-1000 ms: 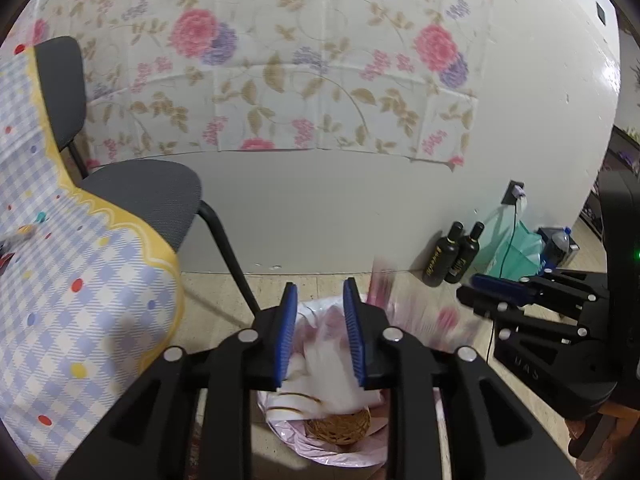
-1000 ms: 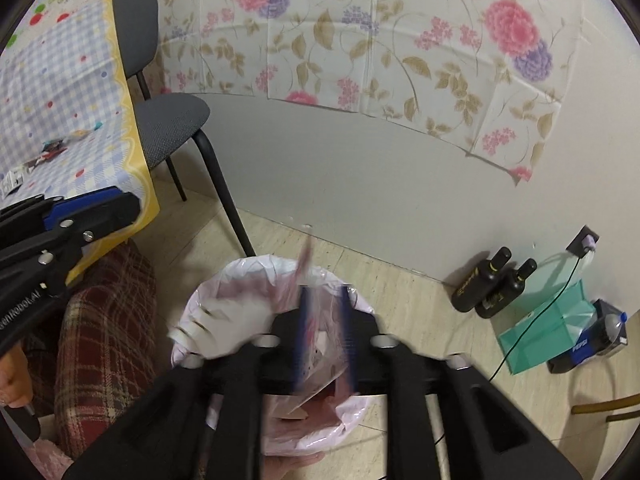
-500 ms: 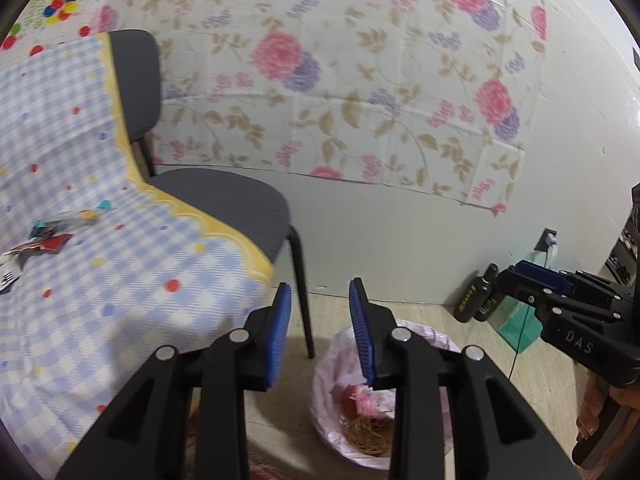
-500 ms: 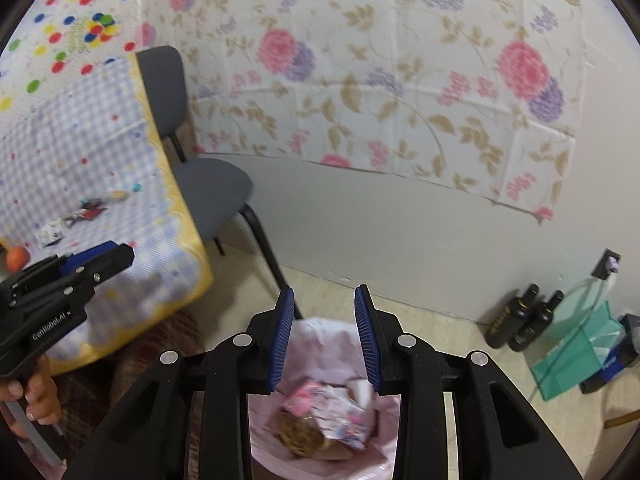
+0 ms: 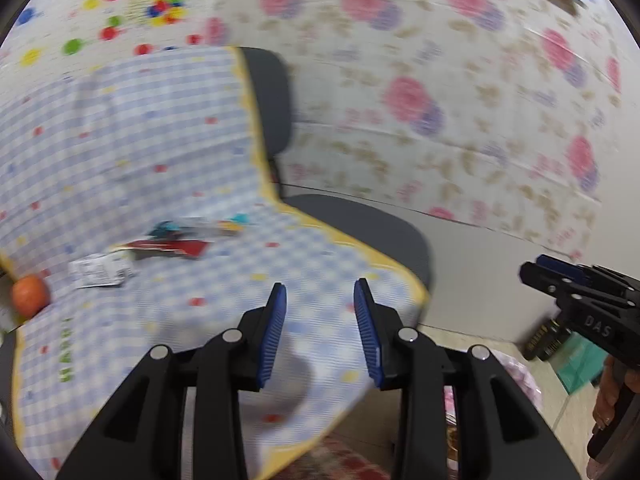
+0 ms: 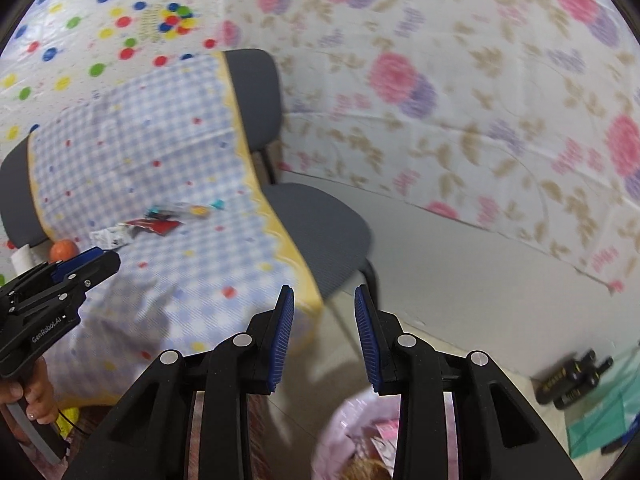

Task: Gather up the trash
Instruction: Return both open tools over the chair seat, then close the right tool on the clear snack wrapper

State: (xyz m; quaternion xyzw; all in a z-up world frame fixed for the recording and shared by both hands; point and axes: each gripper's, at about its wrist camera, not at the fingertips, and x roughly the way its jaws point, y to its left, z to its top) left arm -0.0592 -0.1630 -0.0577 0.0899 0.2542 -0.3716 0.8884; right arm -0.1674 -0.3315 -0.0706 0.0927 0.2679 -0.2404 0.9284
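Note:
Trash lies on the checked tablecloth: a red wrapper, a white crumpled wrapper and a blue-and-silver wrapper. They also show in the right wrist view, red wrapper and white wrapper. My left gripper is open and empty above the table's corner. My right gripper is open and empty above the floor, over the pink-lined trash bin, which holds wrappers.
An orange fruit sits at the table's left edge. A grey chair stands by the table against the floral wall. Dark bottles and a green bag stand on the floor at the right.
Both grippers let trash fall into the bin, then rose and swung left toward the table. The jaws of both are wider open now. The view is motion-blurred.

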